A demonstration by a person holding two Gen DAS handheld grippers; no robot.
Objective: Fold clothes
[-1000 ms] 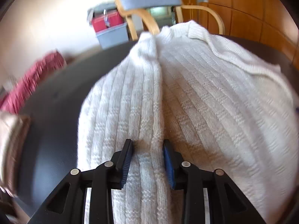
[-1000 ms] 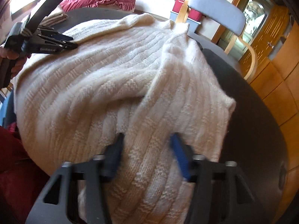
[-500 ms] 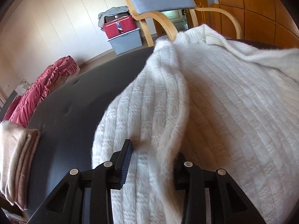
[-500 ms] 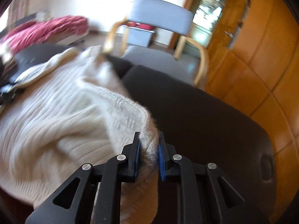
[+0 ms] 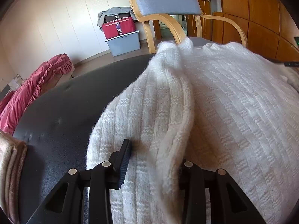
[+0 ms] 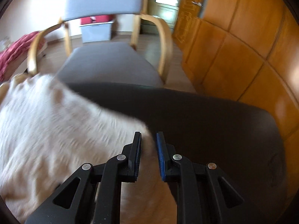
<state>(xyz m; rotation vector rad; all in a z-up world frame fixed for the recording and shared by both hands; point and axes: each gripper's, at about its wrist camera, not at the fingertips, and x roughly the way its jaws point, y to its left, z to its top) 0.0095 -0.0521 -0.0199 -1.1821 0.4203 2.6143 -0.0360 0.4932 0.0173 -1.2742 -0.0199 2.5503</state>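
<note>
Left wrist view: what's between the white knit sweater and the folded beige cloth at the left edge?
Bare dark tabletop; nothing lies between the white knit sweater and the folded beige cloth. The left wrist view shows it.

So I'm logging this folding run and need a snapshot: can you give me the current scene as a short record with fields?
garment: white knit sweater, spread on the dark table
left gripper: jaws wide apart, a raised fold of the sweater between them
right gripper: jaws narrowly apart around the sweater's edge; the view is blurred
other cloth: folded beige cloth at the table's left edge
background: grey chair beyond the table
</note>
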